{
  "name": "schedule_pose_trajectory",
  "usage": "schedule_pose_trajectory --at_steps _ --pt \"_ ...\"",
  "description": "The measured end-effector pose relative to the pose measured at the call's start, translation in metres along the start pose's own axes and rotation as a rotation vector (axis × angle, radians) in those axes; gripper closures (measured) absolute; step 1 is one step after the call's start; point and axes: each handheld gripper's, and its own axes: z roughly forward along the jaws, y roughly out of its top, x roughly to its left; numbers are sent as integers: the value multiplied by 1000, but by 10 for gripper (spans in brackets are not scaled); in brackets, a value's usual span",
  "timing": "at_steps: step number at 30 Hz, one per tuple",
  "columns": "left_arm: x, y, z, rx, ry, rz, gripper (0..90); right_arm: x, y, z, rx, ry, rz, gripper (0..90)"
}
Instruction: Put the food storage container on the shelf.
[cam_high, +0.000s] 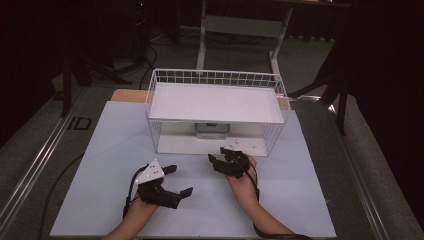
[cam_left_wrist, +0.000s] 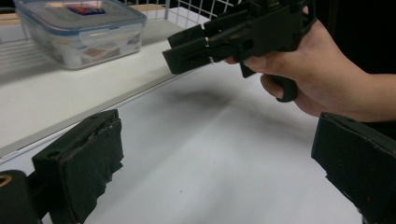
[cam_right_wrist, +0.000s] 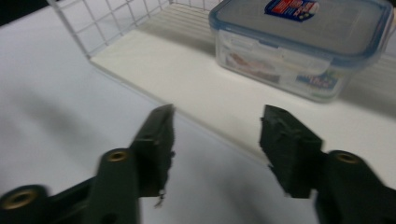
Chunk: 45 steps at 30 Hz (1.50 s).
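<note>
A clear plastic food box (cam_right_wrist: 299, 42) with a blue-rimmed lid stands shut on the lower floor of a white wire rack (cam_high: 216, 79). From above the box (cam_high: 212, 129) is half hidden under the rack's white upper shelf. My right gripper (cam_right_wrist: 217, 126) is open and empty, just outside the rack's front edge, pointing at the box. My left gripper (cam_high: 180, 181) is on the table to the front left, open wide with nothing between its jaws. In the left gripper view (cam_left_wrist: 219, 154) it looks toward the right gripper (cam_left_wrist: 191, 46) and the box (cam_left_wrist: 81, 30).
The rack stands at the back middle of a pale table (cam_high: 110, 165). Its wire side walls (cam_right_wrist: 107, 18) enclose the lower floor, which is open at the front. A table frame (cam_high: 240, 30) and cables lie on the floor beyond.
</note>
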Motion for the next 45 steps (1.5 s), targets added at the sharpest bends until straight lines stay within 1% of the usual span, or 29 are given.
schedule_pose_trajectory --at_steps 1,2,3,4,5,8,9,11,14,15,16,18,20,22,23,24,25,26,30,31,32,33,35,36,39,40,41,43,45 --pt "0 1 1 3 -2 2 30 0 -1 -2 4 15 9 298" --pt "0 1 1 3 -2 2 30 0 -1 -2 4 15 9 298" --pt "0 3 2 8 -5 0 30 0 -5 -7 13 44 13 207" --pt "0 4 3 11 -7 1 30 0 -5 -9 13 52 15 181" --pt "-1 5 3 14 -10 3 30 -1 -6 -12 6 64 26 175" --pt "-1 7 3 17 -11 8 31 -2 -6 -14 -2 75 33 170" --pt "-3 9 4 17 -19 13 30 -3 -6 -23 -10 87 26 148" --pt "-3 10 4 21 -23 16 30 -5 -6 -28 -21 96 27 144" --pt "-4 11 3 25 -29 20 30 -7 -6 -33 -20 104 36 143" --pt "-4 11 3 24 -33 20 30 -8 -8 -37 -24 98 25 143" --pt "-4 12 3 19 -41 16 30 -8 -9 -40 -24 103 14 143" --pt "-4 12 1 20 -49 24 30 -9 -11 -46 -20 95 9 144" --pt "-5 12 -1 24 -53 32 30 -9 -14 -52 -28 100 11 147" --pt "-5 12 -2 26 -58 40 30 -10 -15 -58 -31 91 -3 148" --pt "-6 12 -4 30 -69 43 30 -11 -16 -62 -43 93 -2 148" --pt "-6 12 -6 33 -69 46 30 -11 -16 -65 -46 101 -3 148" --pt "-6 12 -7 31 -71 44 30 -11 -17 -68 -48 95 -9 149" --pt "-6 12 -9 33 -72 44 30 -11 -18 -71 -60 94 -14 157" --pt "-6 13 -15 24 -75 37 30 -12 -22 -83 -78 115 -22 161" --pt "-6 12 -18 19 -75 35 30 -12 -23 -86 -74 124 -26 161" --pt "-6 12 -18 19 -75 35 30 -12 -23 -86 -74 124 -26 161" --pt "-6 9 -22 20 -78 30 30 -12 -26 -92 -77 119 -40 161" --pt "-6 8 -24 21 -76 29 30 -13 -29 -98 -76 126 -35 161" --pt "-7 4 -28 28 -75 26 31 -14 -31 -100 -76 121 -38 161" --pt "-6 1 -33 29 -71 23 30 -15 -33 -104 -65 121 -39 161" --pt "-4 -2 -37 25 -73 10 31 -17 -35 -108 -59 107 -50 161" --pt "-4 -4 -39 22 -67 4 31 -18 -35 -110 -64 119 -51 161" --pt "-3 -5 -42 18 -66 4 30 -19 -37 -113 -62 119 -64 161" --pt "-1 -8 -47 1 -57 -2 30 -20 -40 -116 -59 136 -66 155"
